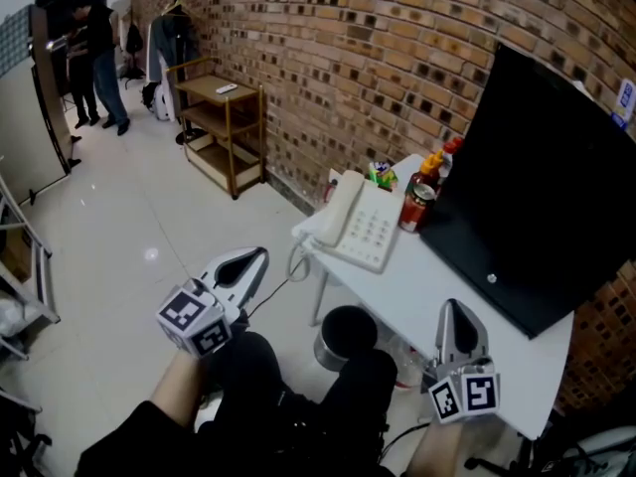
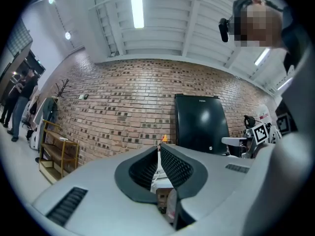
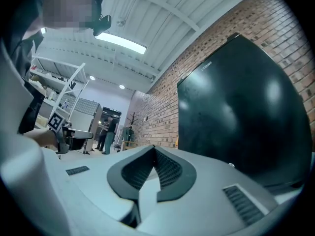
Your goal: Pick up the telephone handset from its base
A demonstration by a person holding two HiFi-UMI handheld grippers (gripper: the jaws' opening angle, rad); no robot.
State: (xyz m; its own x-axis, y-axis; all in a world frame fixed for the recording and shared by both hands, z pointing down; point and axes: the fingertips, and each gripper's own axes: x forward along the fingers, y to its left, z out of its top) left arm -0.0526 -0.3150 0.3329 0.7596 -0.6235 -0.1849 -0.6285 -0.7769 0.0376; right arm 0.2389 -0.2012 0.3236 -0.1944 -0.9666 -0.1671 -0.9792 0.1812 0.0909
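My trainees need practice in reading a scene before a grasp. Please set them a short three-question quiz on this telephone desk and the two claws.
1. True or false: the handset lies on its base.
2. What stands right beside the base on the table? A) a red container B) a coffee mug C) a stapler
3. In one phrase, how do the jaws of the left claw and the right claw stand?

Key: 1 true; 2 A; 3 both shut, with nothing between them.
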